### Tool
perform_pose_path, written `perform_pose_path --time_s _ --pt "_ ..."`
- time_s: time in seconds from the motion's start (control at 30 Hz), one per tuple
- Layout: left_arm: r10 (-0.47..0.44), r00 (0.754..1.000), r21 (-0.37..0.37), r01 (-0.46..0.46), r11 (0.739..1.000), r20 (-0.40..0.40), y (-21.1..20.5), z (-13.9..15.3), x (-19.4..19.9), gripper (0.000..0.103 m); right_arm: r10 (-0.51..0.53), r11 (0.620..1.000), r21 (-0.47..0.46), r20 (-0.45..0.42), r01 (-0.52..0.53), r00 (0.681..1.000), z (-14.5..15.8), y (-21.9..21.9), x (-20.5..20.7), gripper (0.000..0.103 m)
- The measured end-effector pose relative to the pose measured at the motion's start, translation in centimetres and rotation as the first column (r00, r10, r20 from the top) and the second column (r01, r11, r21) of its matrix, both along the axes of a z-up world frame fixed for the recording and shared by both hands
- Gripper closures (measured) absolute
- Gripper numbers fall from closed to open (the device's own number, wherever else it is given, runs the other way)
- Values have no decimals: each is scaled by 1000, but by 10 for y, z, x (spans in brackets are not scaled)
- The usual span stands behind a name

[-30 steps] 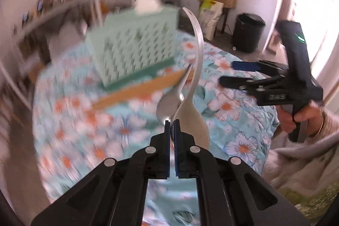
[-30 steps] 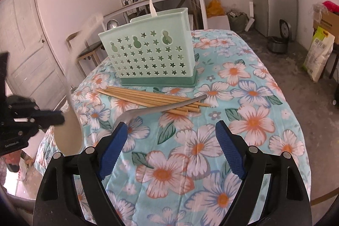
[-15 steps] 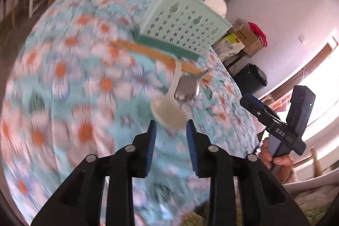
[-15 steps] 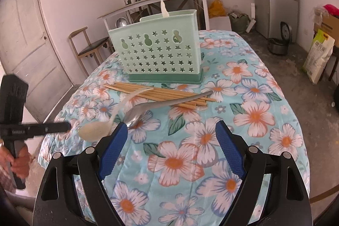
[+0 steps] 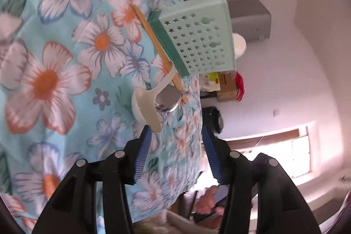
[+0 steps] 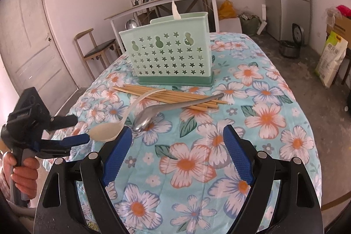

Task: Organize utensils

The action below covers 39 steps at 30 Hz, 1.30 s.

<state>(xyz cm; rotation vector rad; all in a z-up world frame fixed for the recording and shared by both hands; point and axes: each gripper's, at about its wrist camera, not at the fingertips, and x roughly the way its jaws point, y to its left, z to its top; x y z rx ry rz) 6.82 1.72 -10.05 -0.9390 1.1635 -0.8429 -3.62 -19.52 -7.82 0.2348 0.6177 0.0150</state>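
Both fingers wide now, white spoon (image 6: 109, 131) released, seemingly beside metal spoon (image 6: 153, 113) on tablecloth (image 6: 263, 89).

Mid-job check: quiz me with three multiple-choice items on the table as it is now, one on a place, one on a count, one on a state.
1. Where does the metal spoon rest its handle?
A on the floor
B across the chopsticks
C off the table edge

2. How many spoons lie on the tablecloth?
A one
B two
C four

3. The left gripper is:
A open
B shut on a spoon
C shut on a chopstick

Answers:
1 B, the handle crosses the bundle.
2 B, the white spoon and the metal one; a third stands in the caddy.
3 A, its jaws stand wide apart and the white spoon lies just ahead of them.
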Motion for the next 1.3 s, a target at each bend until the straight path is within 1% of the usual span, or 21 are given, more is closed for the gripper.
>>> perform_pose_path --time_s 0.03,0.1,0.17,0.2,0.23,0.37,0.53,0.67,0.7,0.8,0.83,0.87,0.9,0.93,0.97,1.07,1.13,1.2,1.23,1.27,1.3 --pt "6 1000 3 -6 1000 -17 -2 -2 1 58 -3 1000 4 -1 3 1000 0 -1 0 23" --pt "15 1000 22 -15 1000 -26 -6 -4 2 63 -5 1000 9 -3 5 1000 -1 -3 1 23" --pt "23 999 52 -21 998 -31 -10 -6 2 81 -7 1000 11 -3 7 1000 -1 -4 1 23" --pt "29 999 65 -27 998 -30 -10 -7 3 86 -7 1000 12 -3 7 1000 -2 -5 1 23" --pt "35 999 74 -33 997 -27 -10 -7 4 94 -7 1000 12 -3 7 1000 -2 -5 1 23" --pt "74 997 104 -75 992 8 -1 -1 6 103 -6 1000 18 -10 6 1000 -5 -6 3 23" --pt "116 990 170 -128 977 82 14 15 11 103 0 1000 20 -18 0 1000 -7 -6 4 23" --pt "155 976 242 -189 952 153 27 27 17 103 2 1000 13 -19 -2 1000 -8 -4 5 23" --pt "149 976 249 -187 950 161 27 29 17 103 1 1000 12 -19 -1 1000 -8 -4 5 23" --pt "88 984 231 -124 965 157 20 34 9 103 -1 1000 13 -19 1 1000 -8 -5 5 23" --pt "51 987 229 -85 970 152 14 34 5 98 -2 1000 17 -23 3 1000 -9 -6 5 23" --pt "30 989 232 -63 971 145 8 34 3 86 -2 1000 20 -25 3 1000 -10 -6 6 23" --pt "13 991 235 -44 971 131 4 32 1 79 -1 1000 26 -28 1 1000 -10 -7 7 23" --pt "5 994 235 -31 972 112 -1 28 0 65 1 1000 28 -30 0 1000 -11 -7 7 23" --pt "7 997 213 -23 977 77 -5 22 0 61 4 1000 28 -30 -3 1000 -11 -7 7 23" --pt "33 999 149 -30 988 -20 -8 6 5 59 6 1000 19 -24 -6 1000 -10 -6 6 23" --pt "66 992 104 -55 993 -105 -10 -8 11 59 2 1000 20 -20 -2 1000 -9 -7 4 23" --pt "90 985 92 -77 993 -147 -11 -15 14 60 -7 1000 29 -21 8 1000 -11 -9 3 23" --pt "107 982 101 -92 991 -155 -12 -17 16 62 -10 999 32 -22 11 1000 -11 -10 2 23" --pt "128 981 112 -112 987 -147 -12 -17 16 69 -14 999 36 -25 15 1000 -13 -11 2 23" --pt "134 981 120 -117 986 -139 -14 -16 16 74 -16 999 37 -25 17 1000 -14 -11 2 23"
